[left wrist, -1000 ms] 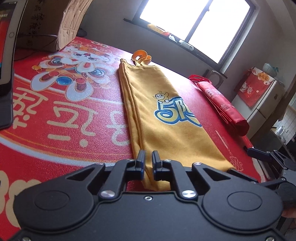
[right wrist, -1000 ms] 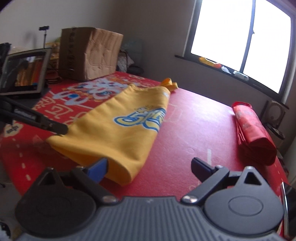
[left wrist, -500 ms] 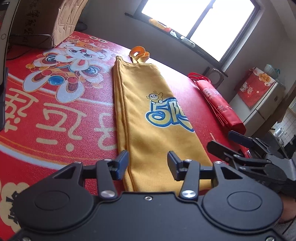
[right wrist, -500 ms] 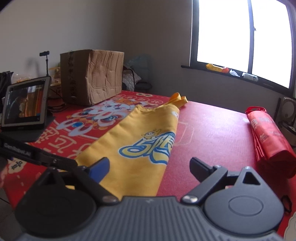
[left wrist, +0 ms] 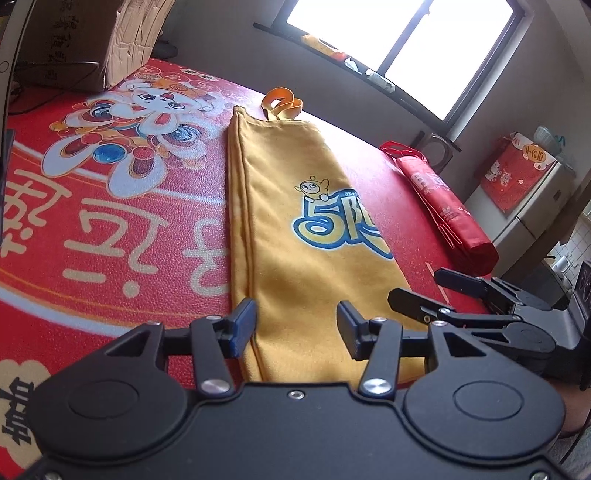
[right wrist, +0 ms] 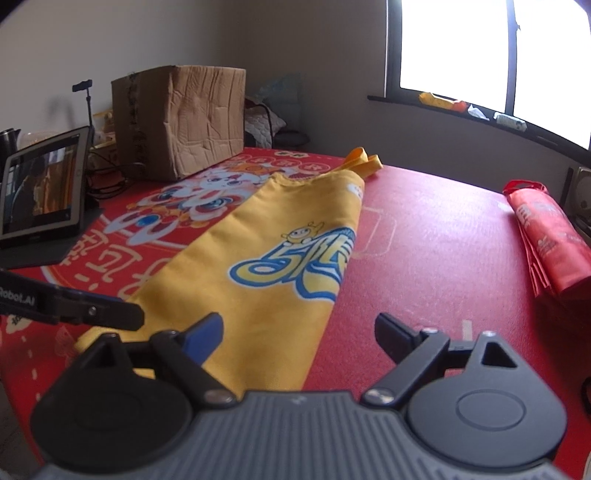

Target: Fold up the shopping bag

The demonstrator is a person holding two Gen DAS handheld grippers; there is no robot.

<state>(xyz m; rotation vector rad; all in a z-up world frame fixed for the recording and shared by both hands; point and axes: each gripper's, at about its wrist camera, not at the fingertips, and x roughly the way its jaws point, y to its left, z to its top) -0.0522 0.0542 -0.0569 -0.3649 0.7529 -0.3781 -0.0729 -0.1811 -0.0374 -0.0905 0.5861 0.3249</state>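
Two grippers, both with fingers spread and empty. Left gripper (left wrist: 296, 329) sits at the near end of the yellow shopping bag (left wrist: 291, 218), fingers parted over the bag's near left part, nothing pinched between them. Right gripper (right wrist: 299, 338) is also spread wide, left finger over the bag's near corner, right finger over bare mat; holding nothing. In the left wrist view the right gripper (left wrist: 439, 291) shows at the right, just off the bag's near right corner, fingers apart. Bag lies flat on the red printed table mat (left wrist: 110, 229), folded lengthwise into a long narrow strip, running away from the grippers toward the window (left wrist: 399, 33). Blue-and-yellow cartoon logo (left wrist: 340, 218) faces up, cut off at the right fold edge. Orange-yellow handles (left wrist: 281, 101) stick out at the far end. Folded red bag (left wrist: 443, 206) lies to the right, well apart from the yellow one. Cardboard box (right wrist: 181, 118) at the far left of the table, tablet (right wrist: 44, 184) propped upright near it.
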